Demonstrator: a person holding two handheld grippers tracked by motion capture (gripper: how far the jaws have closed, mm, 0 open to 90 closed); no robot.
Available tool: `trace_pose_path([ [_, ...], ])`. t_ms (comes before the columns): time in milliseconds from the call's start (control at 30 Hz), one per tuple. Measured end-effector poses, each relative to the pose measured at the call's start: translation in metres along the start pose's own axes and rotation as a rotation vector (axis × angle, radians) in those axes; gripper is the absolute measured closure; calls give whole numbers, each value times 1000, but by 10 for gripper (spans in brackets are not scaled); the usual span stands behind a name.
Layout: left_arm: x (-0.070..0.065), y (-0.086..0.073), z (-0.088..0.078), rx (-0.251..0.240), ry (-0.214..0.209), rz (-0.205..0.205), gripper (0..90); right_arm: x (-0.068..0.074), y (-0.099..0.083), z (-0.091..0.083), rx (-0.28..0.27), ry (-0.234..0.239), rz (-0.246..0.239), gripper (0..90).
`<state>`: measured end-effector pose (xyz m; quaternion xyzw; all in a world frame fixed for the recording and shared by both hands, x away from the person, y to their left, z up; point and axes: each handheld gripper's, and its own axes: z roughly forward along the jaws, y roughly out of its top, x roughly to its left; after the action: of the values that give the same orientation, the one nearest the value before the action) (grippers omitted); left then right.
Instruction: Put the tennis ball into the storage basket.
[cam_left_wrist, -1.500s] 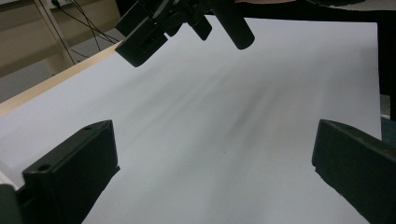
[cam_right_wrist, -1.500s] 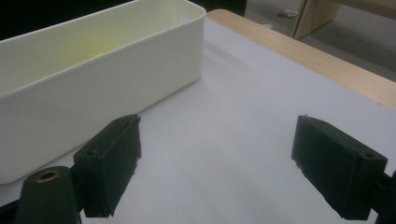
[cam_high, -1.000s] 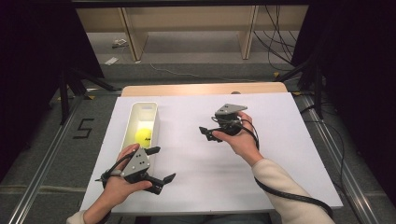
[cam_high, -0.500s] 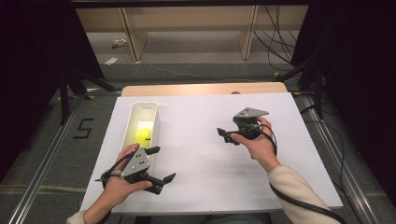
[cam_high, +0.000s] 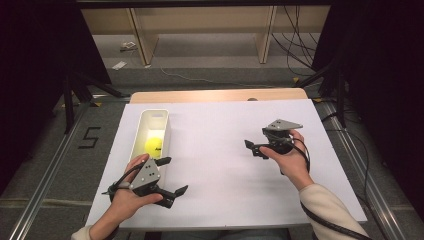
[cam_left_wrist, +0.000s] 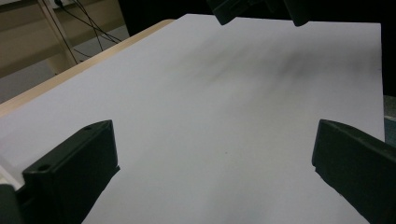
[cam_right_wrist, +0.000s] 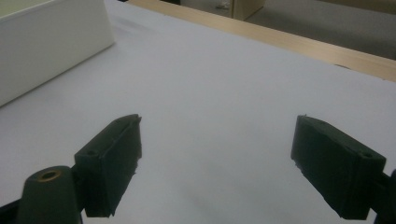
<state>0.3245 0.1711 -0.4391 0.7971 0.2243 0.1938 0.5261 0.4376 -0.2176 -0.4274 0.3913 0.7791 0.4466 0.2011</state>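
I can read one sign: a big black number 5 on the grey floor, at the left of the high view, beside the table.

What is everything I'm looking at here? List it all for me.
ball: one, yellow, inside the bin
bin: one, white, long, on the table's left part
table: one, white sheet over a wooden top, centre
shelves: one unit, pale wood, on the floor behind the table
cables: several, black, on the floor at the back right
floor mark: one, black figure 5, left of the table
left tongs: one pair, black, open, near the bin's near end
right tongs: one pair, black, open, over the table's right half
hands: two, one holding each pair
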Motion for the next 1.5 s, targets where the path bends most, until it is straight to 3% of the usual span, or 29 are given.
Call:
trace_pose_path([
  [500,0,0,0,-1,4,-3,0,-17,-18,-35,-19,-51,36,169],
  [1500,1,0,-1,-3,11,-7,0,-25,-50,-77,-15,-90,61,168],
])
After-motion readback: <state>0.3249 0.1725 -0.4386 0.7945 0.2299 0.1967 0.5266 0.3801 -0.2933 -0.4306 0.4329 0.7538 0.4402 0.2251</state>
